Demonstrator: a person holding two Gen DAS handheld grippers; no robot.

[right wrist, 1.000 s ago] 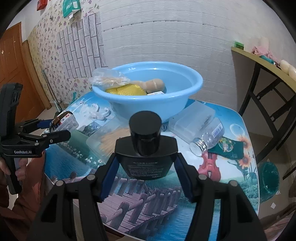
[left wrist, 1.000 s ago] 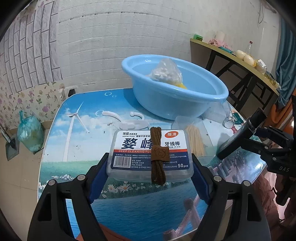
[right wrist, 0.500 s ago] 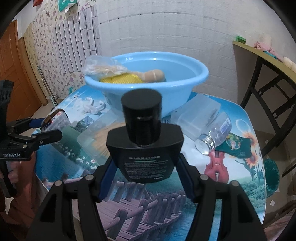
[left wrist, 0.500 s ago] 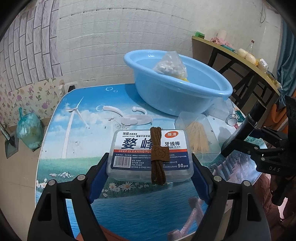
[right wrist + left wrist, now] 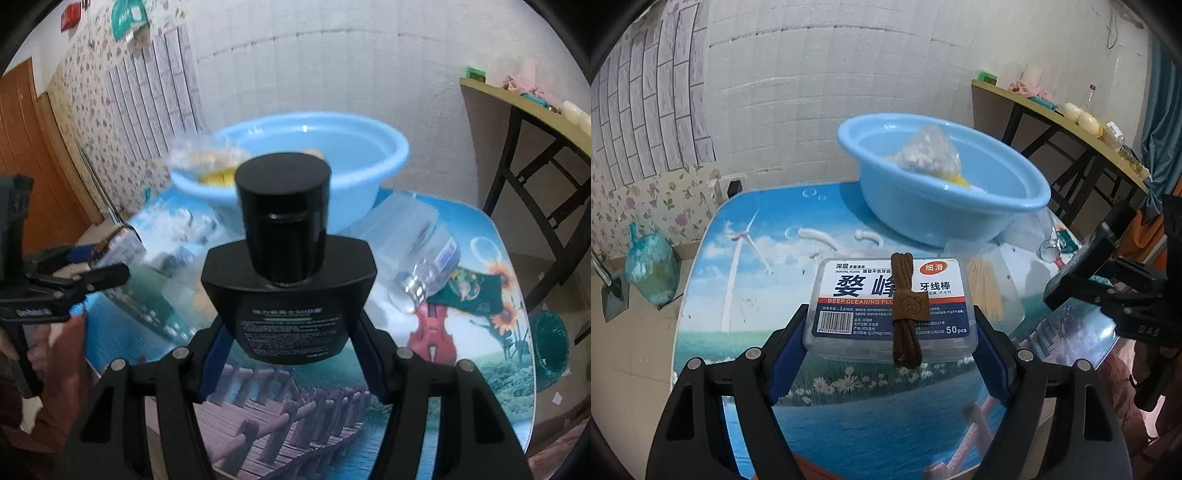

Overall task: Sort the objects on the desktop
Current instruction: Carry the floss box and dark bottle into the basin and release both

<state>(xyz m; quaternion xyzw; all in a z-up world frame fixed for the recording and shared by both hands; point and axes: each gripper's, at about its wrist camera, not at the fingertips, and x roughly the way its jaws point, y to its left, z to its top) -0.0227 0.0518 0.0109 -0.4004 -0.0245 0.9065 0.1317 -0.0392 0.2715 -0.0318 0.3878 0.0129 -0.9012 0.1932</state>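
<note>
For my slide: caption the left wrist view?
Left gripper holding clear plastic dental-floss box, brown cord atop, before blue plastic basin.

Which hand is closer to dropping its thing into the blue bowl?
Probably the right. The right gripper holds the black bottle raised, its cap already overlapping the blue basin. The left gripper holds the floss box with open table showing before the basin.
</note>
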